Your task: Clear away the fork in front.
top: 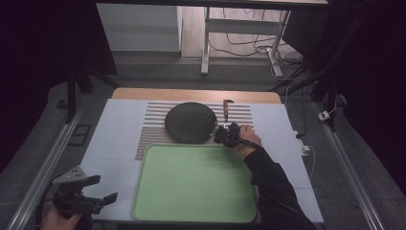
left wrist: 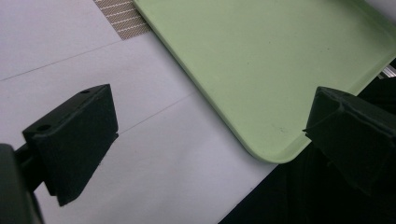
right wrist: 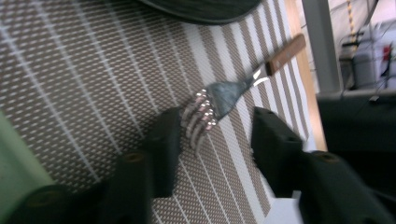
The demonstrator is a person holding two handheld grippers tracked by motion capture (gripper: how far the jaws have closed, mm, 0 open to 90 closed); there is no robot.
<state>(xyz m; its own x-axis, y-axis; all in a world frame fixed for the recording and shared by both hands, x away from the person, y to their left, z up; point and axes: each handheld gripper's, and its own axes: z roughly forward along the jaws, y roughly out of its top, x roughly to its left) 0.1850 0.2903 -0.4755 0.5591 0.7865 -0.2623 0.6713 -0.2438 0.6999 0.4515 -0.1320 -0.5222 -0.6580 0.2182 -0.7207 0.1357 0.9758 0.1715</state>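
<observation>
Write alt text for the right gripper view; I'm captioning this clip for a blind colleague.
The right tool has its two black jaws either side of the tines of a wooden-handled fork, not yet pressing on it. The fork lies on a brown-and-white striped placemat, with the edge of a dark round plate at the top.

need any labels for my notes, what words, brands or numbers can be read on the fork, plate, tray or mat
None can be read.
fork: no marking shows on its tines or wooden handle.
dark plate: plain.
green tray: plain.
striped mat: woven stripes, no text.
Coloured patches at the far right of the right gripper view: too blurred to read.
</observation>
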